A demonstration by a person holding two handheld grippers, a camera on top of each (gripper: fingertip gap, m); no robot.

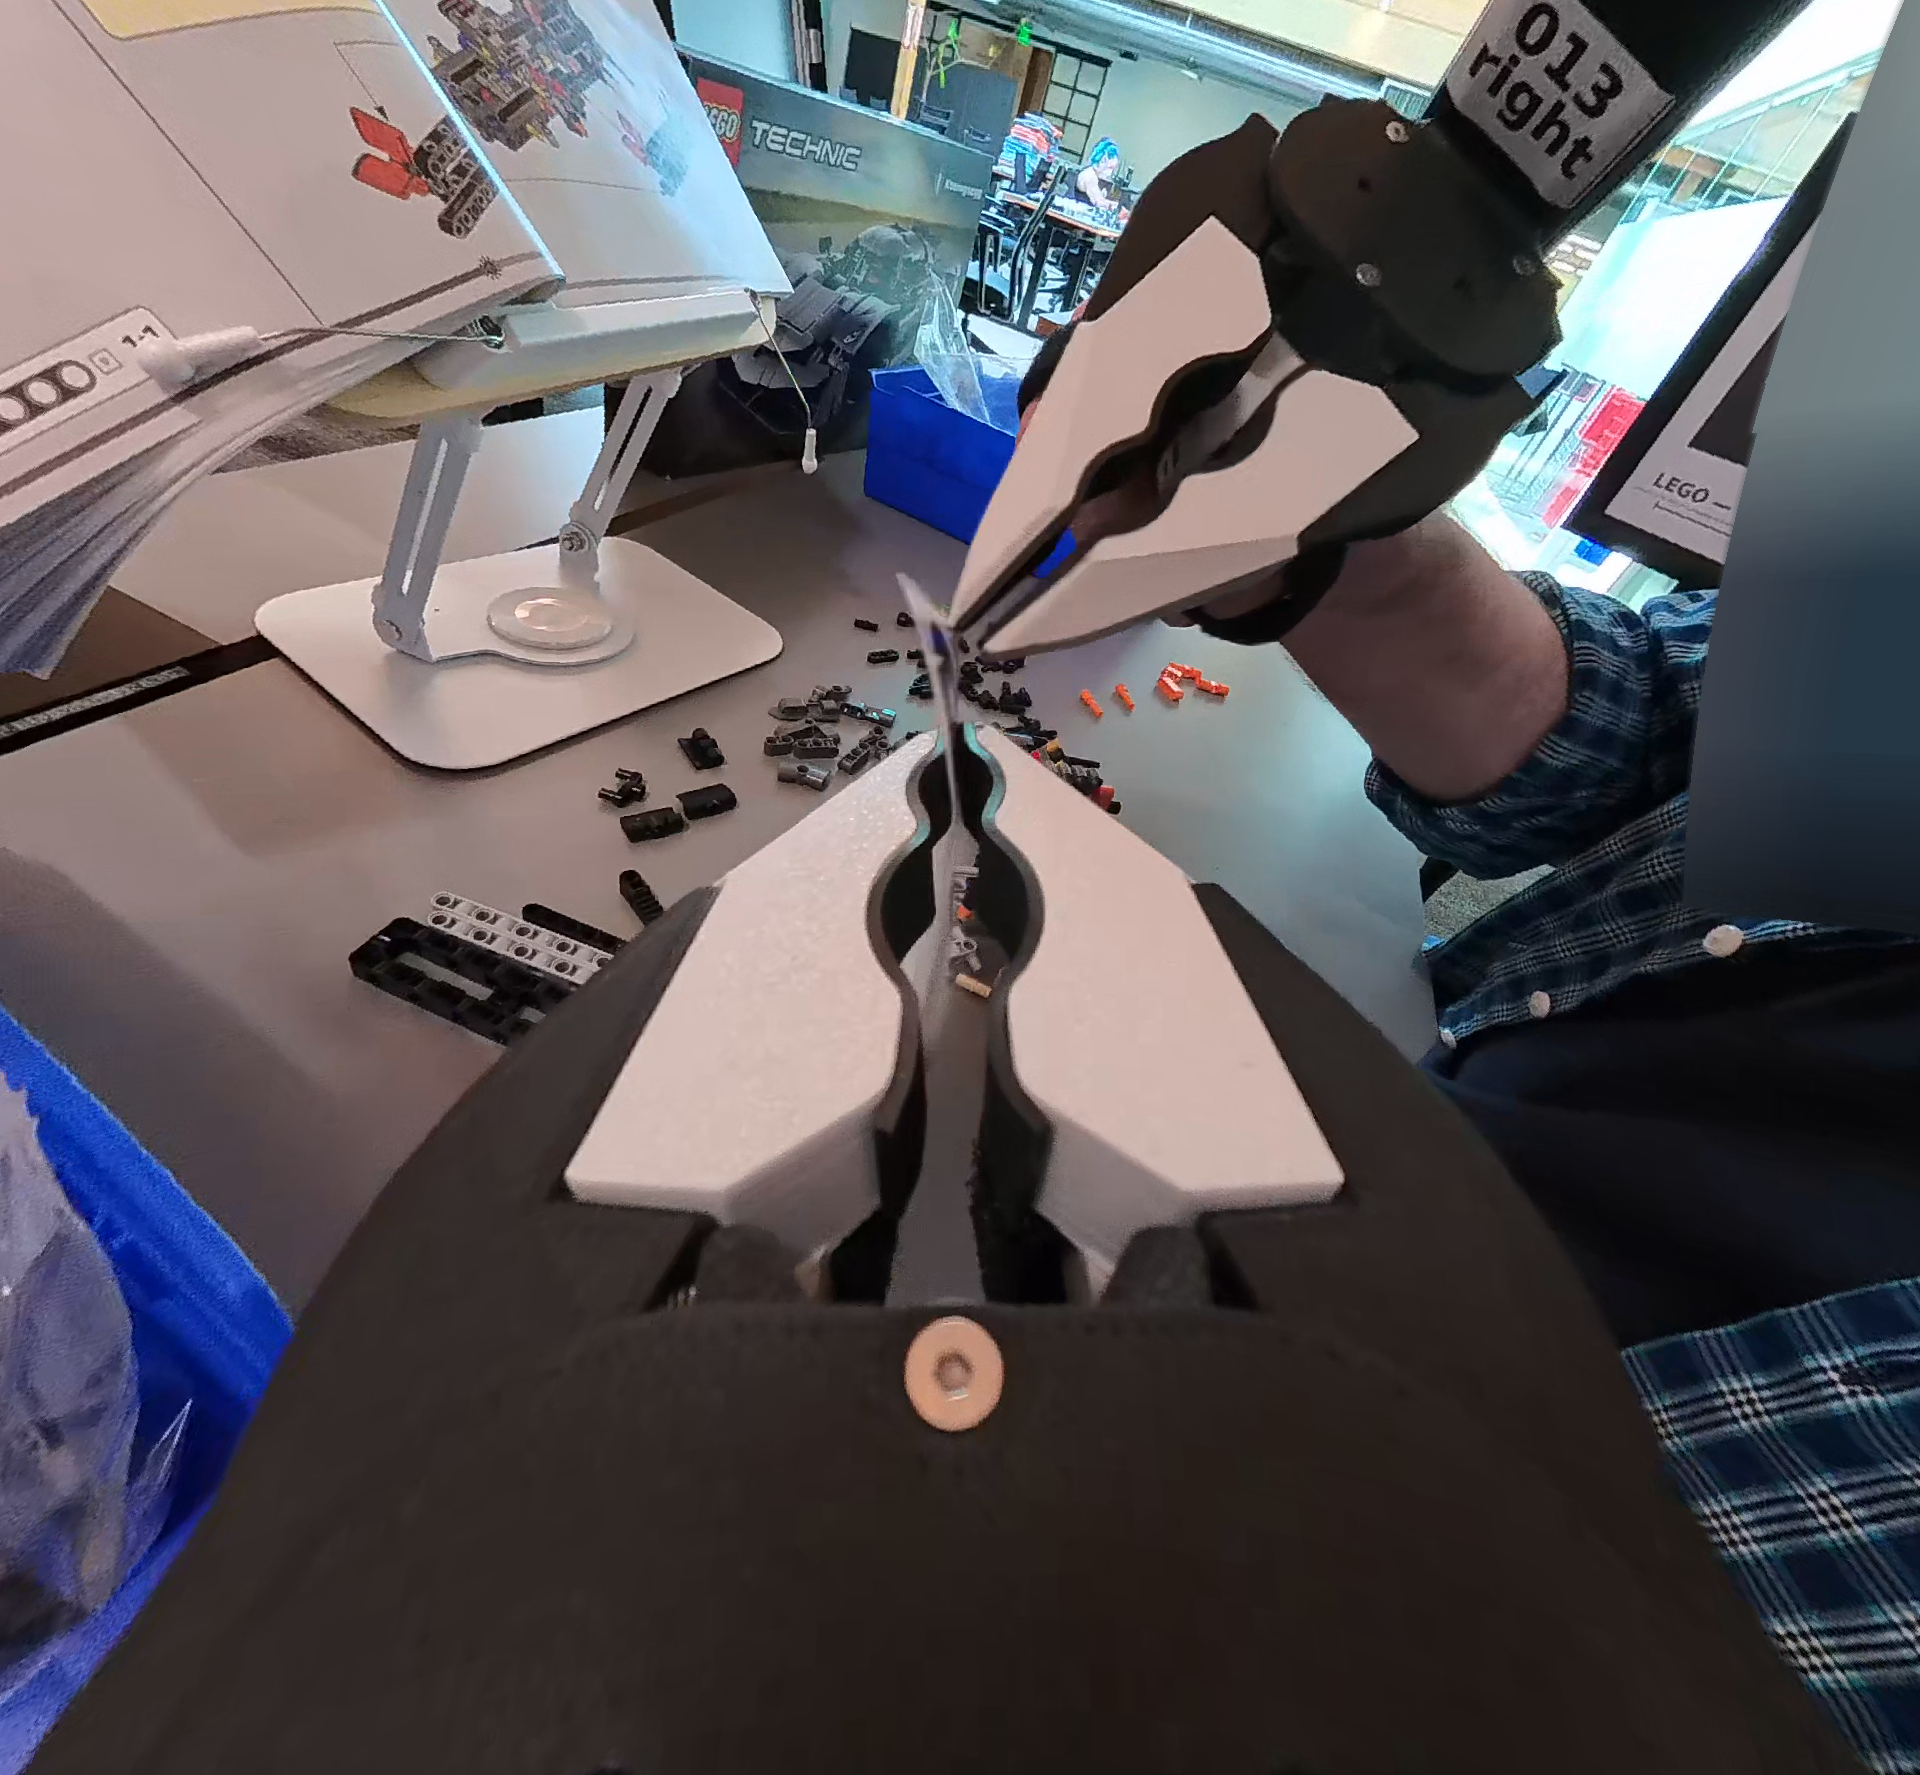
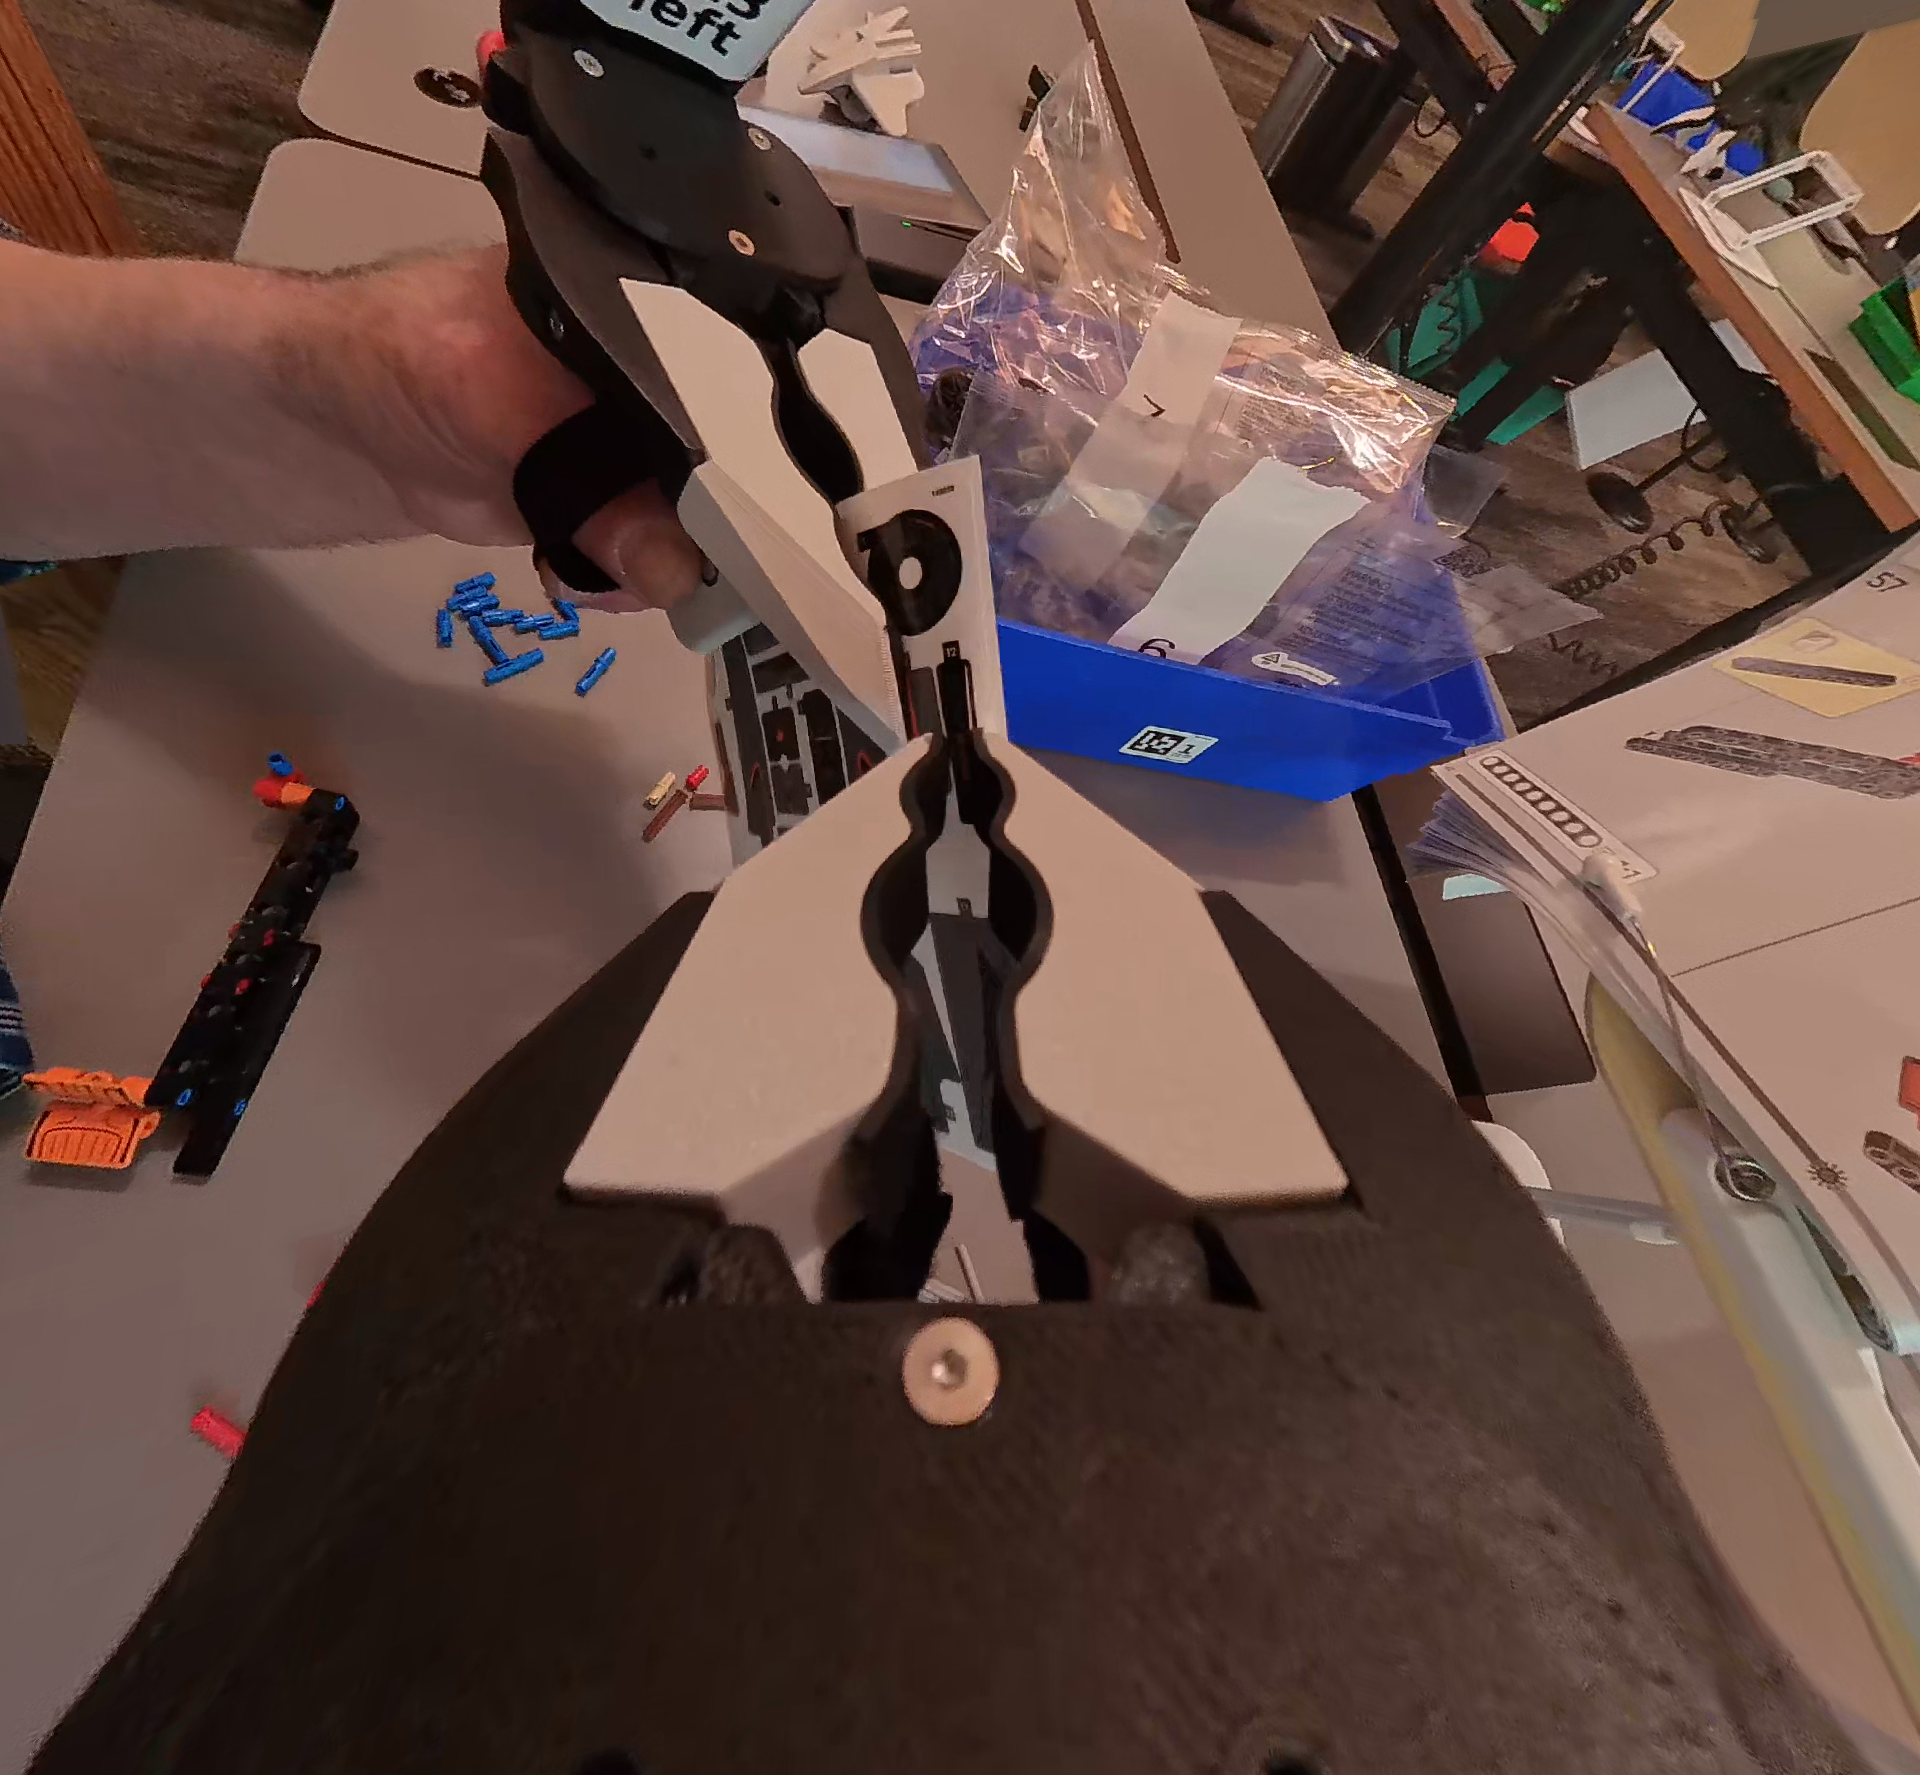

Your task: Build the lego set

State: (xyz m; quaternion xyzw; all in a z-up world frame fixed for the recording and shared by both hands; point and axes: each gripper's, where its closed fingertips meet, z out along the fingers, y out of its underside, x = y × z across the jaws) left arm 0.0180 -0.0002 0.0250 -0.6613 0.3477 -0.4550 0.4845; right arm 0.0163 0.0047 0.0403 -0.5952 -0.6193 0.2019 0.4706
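Observation:
A white sticker sheet (image 2: 928,553) with black stickers is held upright between both grippers above the table. In the left wrist view it shows edge-on (image 1: 932,655). My left gripper (image 1: 951,740) is shut on the sheet; in the right wrist view it (image 2: 899,709) reaches in from the upper left. My right gripper (image 2: 951,743) is shut on the sheet's edge at a narrow black sticker (image 2: 954,691); it (image 1: 961,634) comes in from the upper right. A black beam assembly (image 2: 249,977) with an orange part (image 2: 83,1125) lies at the left.
The instruction book (image 1: 312,167) rests on a white stand (image 1: 520,645). Loose dark pieces (image 1: 821,717), orange pieces (image 1: 1184,681) and a black frame (image 1: 468,967) lie on the table. Blue pins (image 2: 509,624) lie near a blue bin (image 2: 1247,707) of plastic bags. Left and right tips are no more than a few centimetres apart. Left tips and right tips are each some 25 cm from the black beam assembly (image 2: 249,977).

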